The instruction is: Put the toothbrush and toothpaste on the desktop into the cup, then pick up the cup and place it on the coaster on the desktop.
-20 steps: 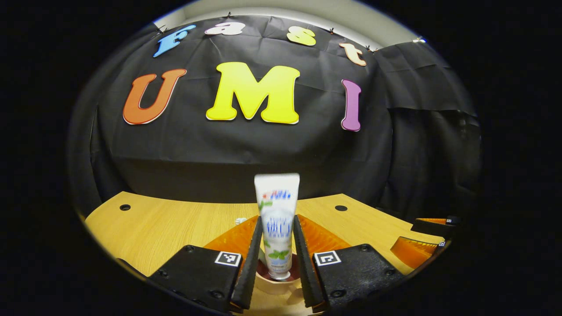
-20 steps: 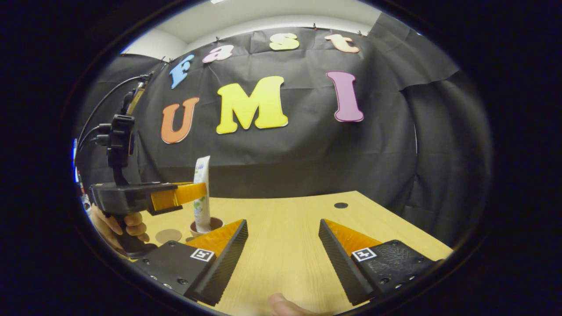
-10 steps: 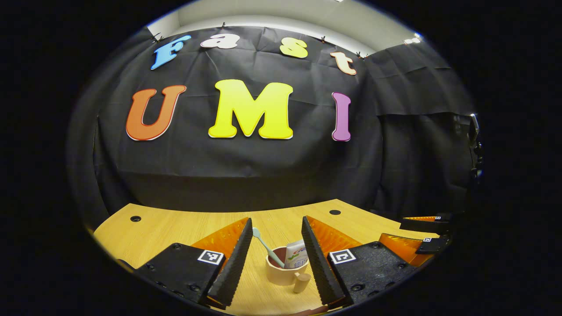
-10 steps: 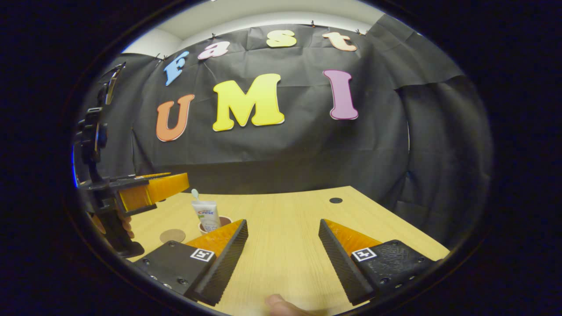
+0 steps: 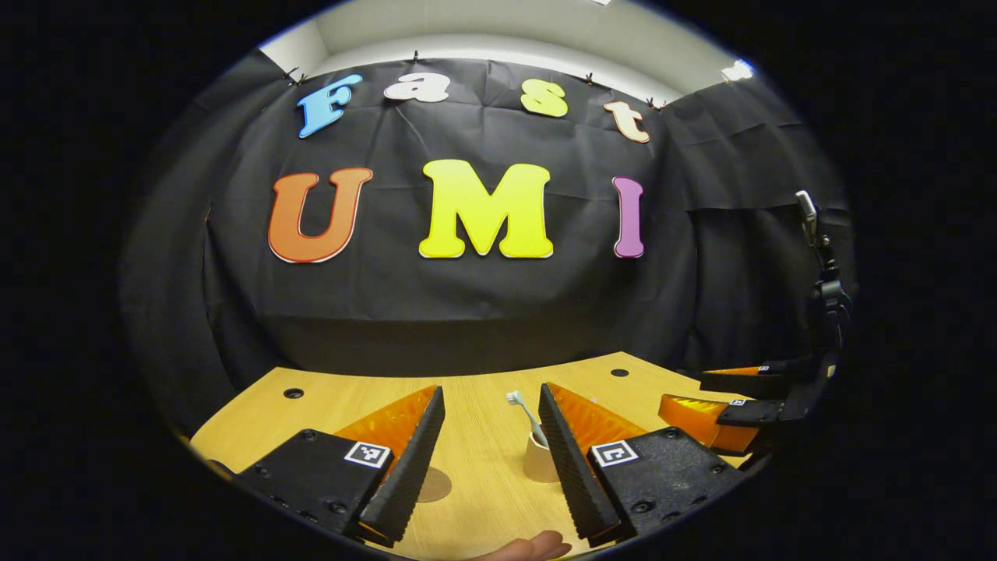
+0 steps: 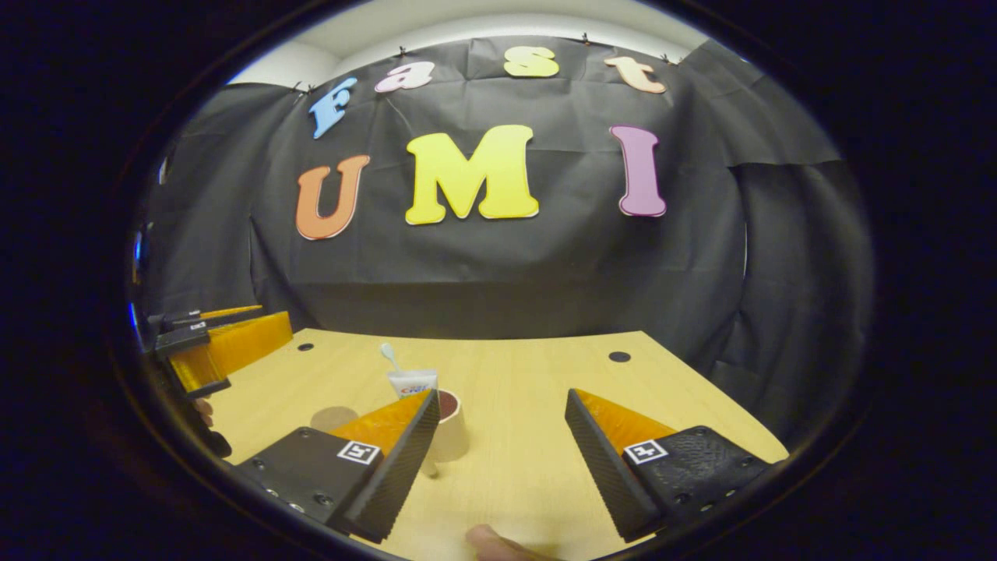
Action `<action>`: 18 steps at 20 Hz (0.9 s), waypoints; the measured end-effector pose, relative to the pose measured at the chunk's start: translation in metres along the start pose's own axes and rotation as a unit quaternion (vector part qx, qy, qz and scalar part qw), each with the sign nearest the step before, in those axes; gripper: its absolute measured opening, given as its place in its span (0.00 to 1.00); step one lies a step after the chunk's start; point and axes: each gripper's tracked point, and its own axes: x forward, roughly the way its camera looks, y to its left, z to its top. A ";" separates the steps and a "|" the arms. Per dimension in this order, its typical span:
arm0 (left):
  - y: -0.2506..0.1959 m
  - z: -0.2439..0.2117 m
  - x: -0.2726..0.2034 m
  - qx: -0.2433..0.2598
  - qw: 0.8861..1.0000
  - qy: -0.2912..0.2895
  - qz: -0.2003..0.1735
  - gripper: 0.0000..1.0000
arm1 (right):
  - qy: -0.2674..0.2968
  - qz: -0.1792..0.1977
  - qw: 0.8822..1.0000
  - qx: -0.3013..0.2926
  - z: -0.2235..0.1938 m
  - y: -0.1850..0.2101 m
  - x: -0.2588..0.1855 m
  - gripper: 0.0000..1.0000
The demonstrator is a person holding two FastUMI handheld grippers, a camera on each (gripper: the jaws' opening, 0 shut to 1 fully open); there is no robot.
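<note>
Cup (image 6: 450, 425) stands upright mid-worktop (image 6: 530, 389), toothbrush (image 6: 387, 354) and toothpaste (image 6: 413, 382) already in it, both poking up out of the rim. Coaster (image 6: 333, 418) lies flat just beside the cup, toward the left edge. Right tool (image 6: 502, 456) wide open, empty; cup sits just ahead by its left finger. Left tool (image 5: 489, 460) also wide open, empty; cup (image 5: 539, 460) against its right finger's inner side, coaster (image 5: 433, 485) by the other. Either is near; right looks lined up for the grasp.
</note>
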 end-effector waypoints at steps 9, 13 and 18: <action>0.008 -0.007 -0.036 -0.004 1.000 -0.003 -0.008 0.78 | 0.073 0.023 0.997 -0.027 -0.037 0.042 0.035 0.97; 0.011 -0.014 -0.047 -0.015 1.000 -0.002 -0.009 0.78 | 0.127 0.030 0.990 -0.053 -0.059 0.056 0.053 0.97; 0.021 -0.026 -0.055 -0.007 1.000 -0.002 0.000 0.78 | 0.224 0.039 0.972 -0.055 -0.084 0.066 0.071 0.97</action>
